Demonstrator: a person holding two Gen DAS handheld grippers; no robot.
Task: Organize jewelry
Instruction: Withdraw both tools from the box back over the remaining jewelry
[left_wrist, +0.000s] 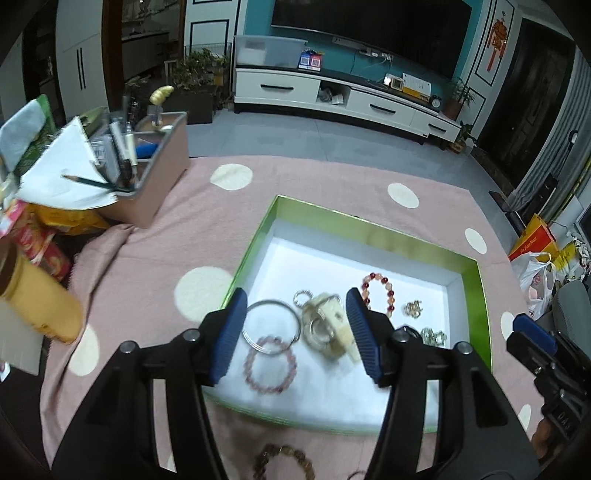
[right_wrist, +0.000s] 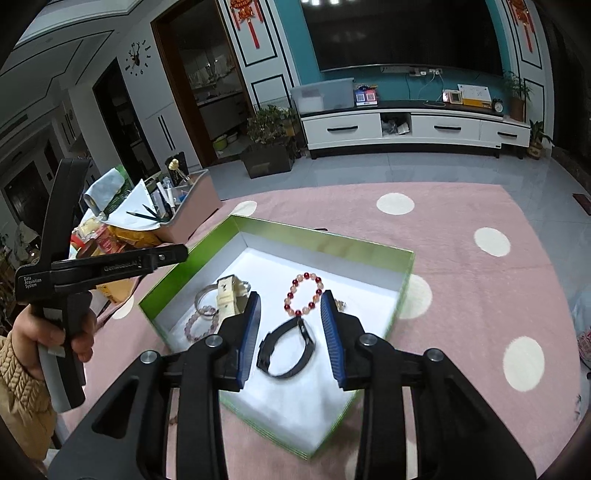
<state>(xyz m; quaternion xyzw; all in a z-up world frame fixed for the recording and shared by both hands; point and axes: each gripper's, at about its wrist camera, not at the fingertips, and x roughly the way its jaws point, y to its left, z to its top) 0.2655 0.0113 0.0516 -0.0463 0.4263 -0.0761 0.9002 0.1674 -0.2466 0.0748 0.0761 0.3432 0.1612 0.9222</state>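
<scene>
- The left gripper (left_wrist: 297, 328) hangs over the near-left part of the green-walled box (left_wrist: 373, 230), its blue fingers (left_wrist: 231, 334) spread apart with nothing between them.
- The right gripper (right_wrist: 291, 336) hovers over the same box (right_wrist: 325, 240) with its fingers (right_wrist: 249, 339) also parted and empty; a black watch band (right_wrist: 288, 349) lies on the white lining below the gap.
- Only the left wrist view shows a brown bead bracelet (left_wrist: 284, 461) lying outside the box on the pink dotted cloth of the worktop (left_wrist: 314, 177), and small metal trinkets (left_wrist: 413, 308) near the box's right wall.
- Both views show the red-and-peach bead bracelet (left_wrist: 380, 293) (right_wrist: 304, 293), the silver bangle (left_wrist: 271, 326) overlapping the pink bead bracelet (left_wrist: 271, 365), and a cream-strapped watch (left_wrist: 332, 325) inside the box.
- Only the right wrist view shows the person's left hand (right_wrist: 59, 332) holding the other gripper's handle.
</scene>
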